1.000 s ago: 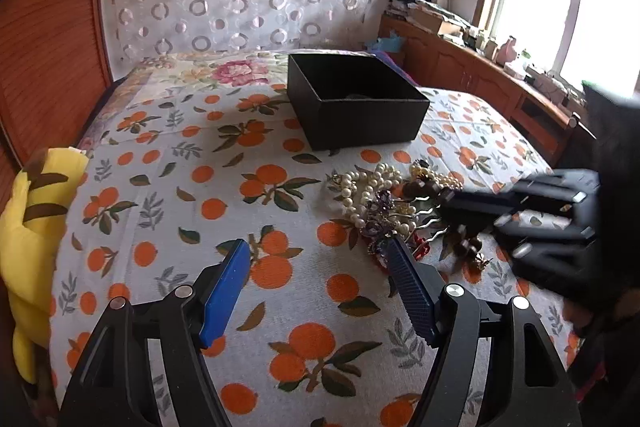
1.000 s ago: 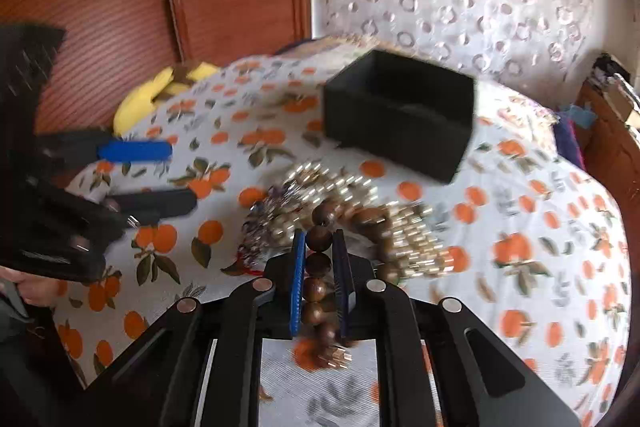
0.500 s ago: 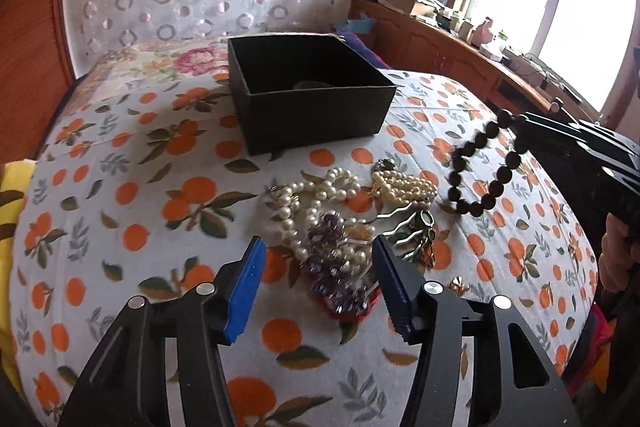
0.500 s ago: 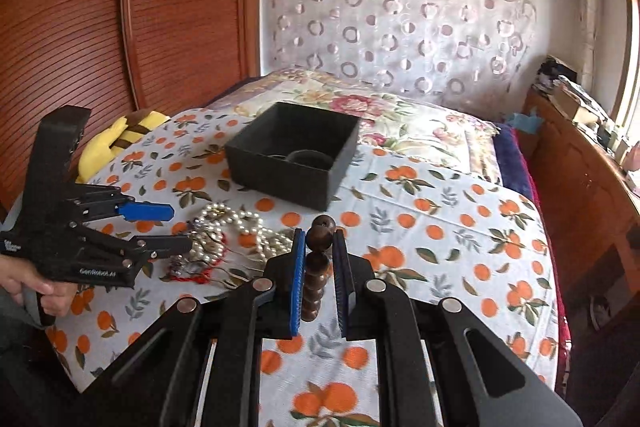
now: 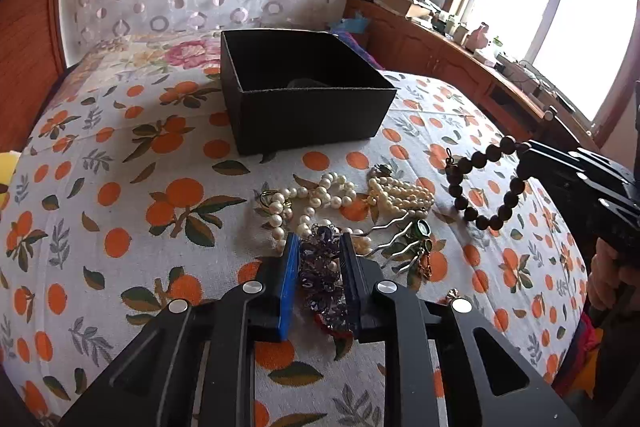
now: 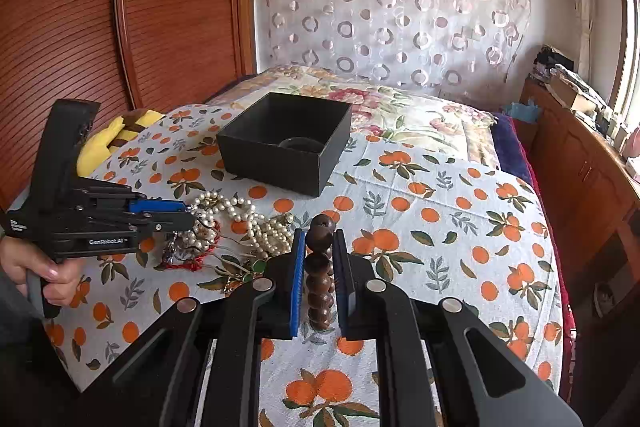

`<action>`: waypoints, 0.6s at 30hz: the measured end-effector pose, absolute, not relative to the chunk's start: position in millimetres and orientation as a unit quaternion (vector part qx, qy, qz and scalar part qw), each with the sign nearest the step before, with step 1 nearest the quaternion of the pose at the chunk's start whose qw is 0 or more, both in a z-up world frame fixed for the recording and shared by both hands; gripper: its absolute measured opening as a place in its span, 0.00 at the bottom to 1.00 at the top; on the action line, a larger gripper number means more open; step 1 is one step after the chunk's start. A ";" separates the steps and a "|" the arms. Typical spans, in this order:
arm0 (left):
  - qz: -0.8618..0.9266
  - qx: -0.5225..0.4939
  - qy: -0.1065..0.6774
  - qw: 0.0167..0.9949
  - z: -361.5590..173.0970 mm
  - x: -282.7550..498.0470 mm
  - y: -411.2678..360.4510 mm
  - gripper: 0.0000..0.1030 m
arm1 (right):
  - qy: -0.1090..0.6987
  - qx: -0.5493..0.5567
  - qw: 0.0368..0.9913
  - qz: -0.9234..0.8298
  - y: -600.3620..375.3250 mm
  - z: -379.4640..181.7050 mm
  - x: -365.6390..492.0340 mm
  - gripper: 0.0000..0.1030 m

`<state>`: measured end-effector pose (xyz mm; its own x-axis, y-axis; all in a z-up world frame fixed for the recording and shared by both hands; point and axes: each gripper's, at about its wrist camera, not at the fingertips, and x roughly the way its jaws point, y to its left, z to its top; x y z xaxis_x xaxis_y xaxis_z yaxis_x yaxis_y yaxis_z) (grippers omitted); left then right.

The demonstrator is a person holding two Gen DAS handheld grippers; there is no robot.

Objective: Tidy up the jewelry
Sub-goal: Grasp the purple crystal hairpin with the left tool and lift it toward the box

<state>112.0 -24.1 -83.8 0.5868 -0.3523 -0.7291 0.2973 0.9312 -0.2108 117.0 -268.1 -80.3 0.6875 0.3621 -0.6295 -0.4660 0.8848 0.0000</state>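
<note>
My left gripper (image 5: 319,247) is shut on a purple beaded piece (image 5: 322,273) at the near edge of the jewelry pile on the bed. The pile holds a white pearl necklace (image 5: 316,197), a cream pearl bracelet (image 5: 402,195) and metal hair combs (image 5: 400,239). My right gripper (image 6: 319,241) is shut on a dark wooden bead bracelet (image 6: 320,267) and holds it in the air; the bracelet hangs as a loop (image 5: 484,183) to the right of the pile. A black open box (image 5: 300,87) stands behind the pile, and something dark and round lies inside it (image 6: 302,145).
The bed has an orange-print sheet (image 5: 120,187). A yellow plush toy (image 6: 116,143) lies at its left edge. A wooden wardrobe (image 6: 120,27) stands to the left, a low wooden cabinet (image 6: 580,163) under the window to the right.
My left gripper has moved forward into the pile and closed on the purple beaded piece. My right gripper still holds the wooden bracelet, lifted to the right of the pile.
</note>
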 end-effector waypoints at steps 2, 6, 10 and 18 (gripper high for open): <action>-0.178 -0.027 0.410 0.894 -80.9 109.1 -23.0 0.18 | 0.325 -0.080 0.915 0.226 -267.0 -81.1 117.3 0.15; -0.170 -0.021 0.394 0.903 -69.4 100.7 -19.7 0.18 | 0.323 -0.080 0.915 0.227 -266.9 -80.9 117.2 0.15; -0.157 -0.015 0.374 0.914 -54.0 96.4 -16.6 0.18 | 0.316 -0.079 0.918 0.227 -266.7 -76.5 117.7 0.15; -0.137 -0.006 0.348 0.927 -33.2 95.3 -7.0 0.18 | 0.303 -0.079 0.922 0.228 -265.0 -65.5 116.9 0.15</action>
